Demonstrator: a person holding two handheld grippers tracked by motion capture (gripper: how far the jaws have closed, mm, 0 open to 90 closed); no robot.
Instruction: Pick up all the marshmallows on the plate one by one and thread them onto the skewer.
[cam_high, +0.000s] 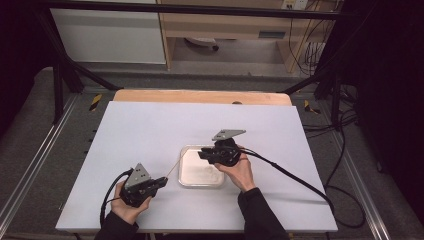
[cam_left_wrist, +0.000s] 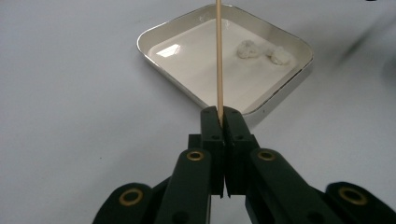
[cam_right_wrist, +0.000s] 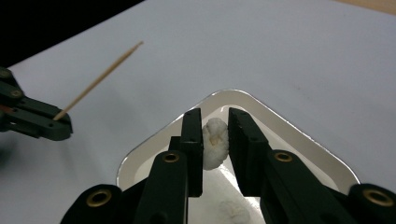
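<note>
My left gripper (cam_left_wrist: 220, 114) is shut on the base of a thin wooden skewer (cam_left_wrist: 218, 56), which points toward a shallow white square tray (cam_left_wrist: 140, 44). In the high view the left gripper (cam_high: 162, 181) sits at the front left, the skewer (cam_high: 172, 169) slanting up toward the tray (cam_high: 182, 175). My right gripper (cam_right_wrist: 215, 116) hangs over the tray (cam_right_wrist: 289, 135) with a small white puffy piece (cam_right_wrist: 215, 142) pinched between its pads. The right gripper (cam_high: 201, 155) is above the tray's far edge. Two more white pieces (cam_left_wrist: 249, 49) lie in the tray.
A large white board (cam_high: 150, 130) covers the table, with a wooden edge (cam_high: 200, 96) at the back. Cables trail from both grippers, the right one (cam_high: 295, 180) running off to the right. Dark frame bars stand around the table.
</note>
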